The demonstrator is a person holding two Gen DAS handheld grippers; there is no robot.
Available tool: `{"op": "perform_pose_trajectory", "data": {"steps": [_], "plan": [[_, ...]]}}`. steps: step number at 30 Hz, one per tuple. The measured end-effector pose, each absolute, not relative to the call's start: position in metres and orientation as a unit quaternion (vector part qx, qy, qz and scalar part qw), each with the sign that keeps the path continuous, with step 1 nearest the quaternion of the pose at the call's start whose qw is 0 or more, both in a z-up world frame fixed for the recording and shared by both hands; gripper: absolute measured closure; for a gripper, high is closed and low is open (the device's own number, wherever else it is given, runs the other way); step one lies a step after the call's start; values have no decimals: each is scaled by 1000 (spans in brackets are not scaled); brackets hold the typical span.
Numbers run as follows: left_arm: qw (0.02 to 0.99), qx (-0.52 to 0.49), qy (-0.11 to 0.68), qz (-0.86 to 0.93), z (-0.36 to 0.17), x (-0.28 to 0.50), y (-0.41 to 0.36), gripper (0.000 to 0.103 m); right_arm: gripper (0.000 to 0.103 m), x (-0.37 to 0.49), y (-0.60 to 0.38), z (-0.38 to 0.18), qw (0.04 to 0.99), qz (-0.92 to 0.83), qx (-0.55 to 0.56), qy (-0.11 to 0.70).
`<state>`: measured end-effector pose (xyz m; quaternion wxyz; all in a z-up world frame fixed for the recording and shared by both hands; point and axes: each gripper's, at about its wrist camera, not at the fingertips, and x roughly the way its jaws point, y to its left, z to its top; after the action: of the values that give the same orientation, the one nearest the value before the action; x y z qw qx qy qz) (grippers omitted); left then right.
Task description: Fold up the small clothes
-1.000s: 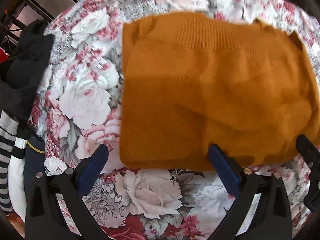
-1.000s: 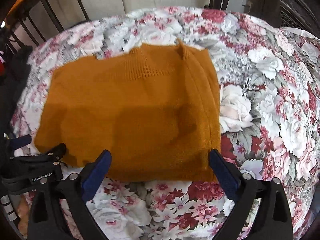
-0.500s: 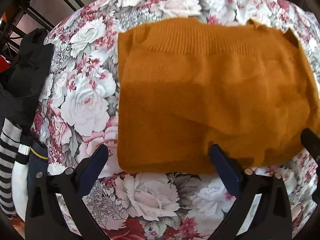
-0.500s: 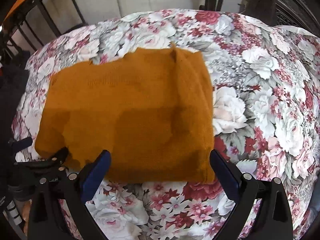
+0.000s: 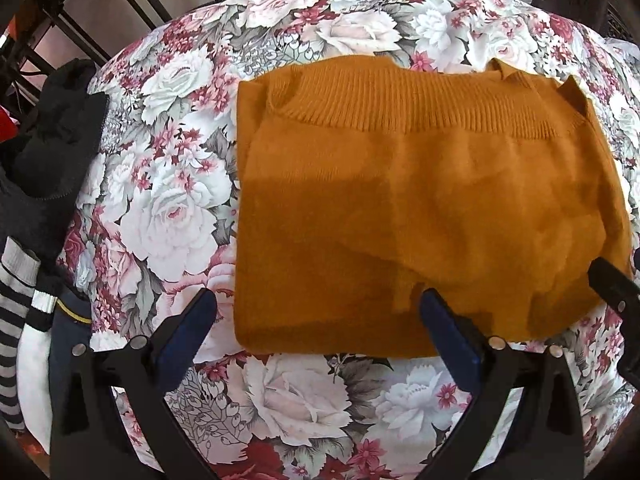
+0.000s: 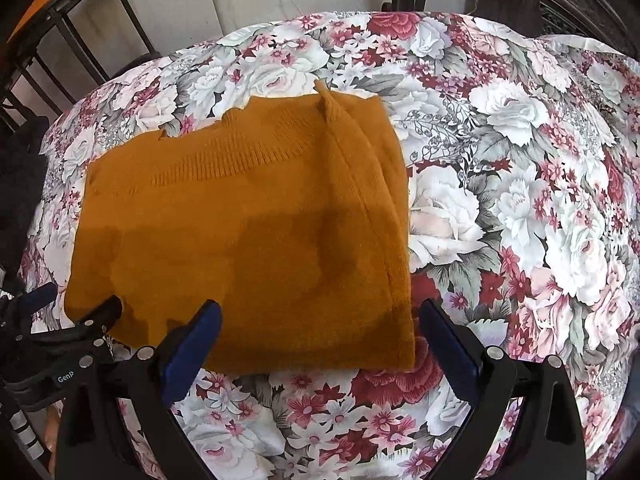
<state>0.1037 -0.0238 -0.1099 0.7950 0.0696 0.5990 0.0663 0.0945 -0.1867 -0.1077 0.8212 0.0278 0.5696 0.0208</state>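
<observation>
Both grippers stood with their jaws spread wide and held nothing: the left gripper (image 5: 316,332) hung over the near left corner of the garment, and the right gripper (image 6: 320,336) over its near right corner, each above the near edge without gripping it. Beneath them spread the floral tablecloth (image 5: 172,216), white and pink roses on a rounded table. On it, near the middle, lay the mustard-orange knitted sweater (image 5: 420,208), folded into a rough rectangle with its ribbed band along the far side and a folded layer down its right edge. A heap of dark clothes (image 5: 52,152) sat at the cloth's left edge, with a black-and-white striped piece (image 5: 12,320) just below it.
</observation>
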Motion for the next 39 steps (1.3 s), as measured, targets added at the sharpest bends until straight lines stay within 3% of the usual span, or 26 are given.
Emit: {"op": "perform_pose_trajectory", "data": {"steps": [17, 28, 34, 39], "plan": [[790, 74, 605, 69, -121, 106, -23, 4, 4, 93, -189, -103, 832, 13, 19, 555], [777, 84, 619, 74, -134, 108, -26, 4, 4, 104, -188, -137, 796, 11, 21, 605], [803, 47, 587, 88, -110, 117, -8, 4, 4, 106, -192, -114, 824, 18, 49, 564], [758, -25, 645, 93, -145, 127, 21, 4, 3, 113, -207, -139, 796, 2, 70, 601]]}}
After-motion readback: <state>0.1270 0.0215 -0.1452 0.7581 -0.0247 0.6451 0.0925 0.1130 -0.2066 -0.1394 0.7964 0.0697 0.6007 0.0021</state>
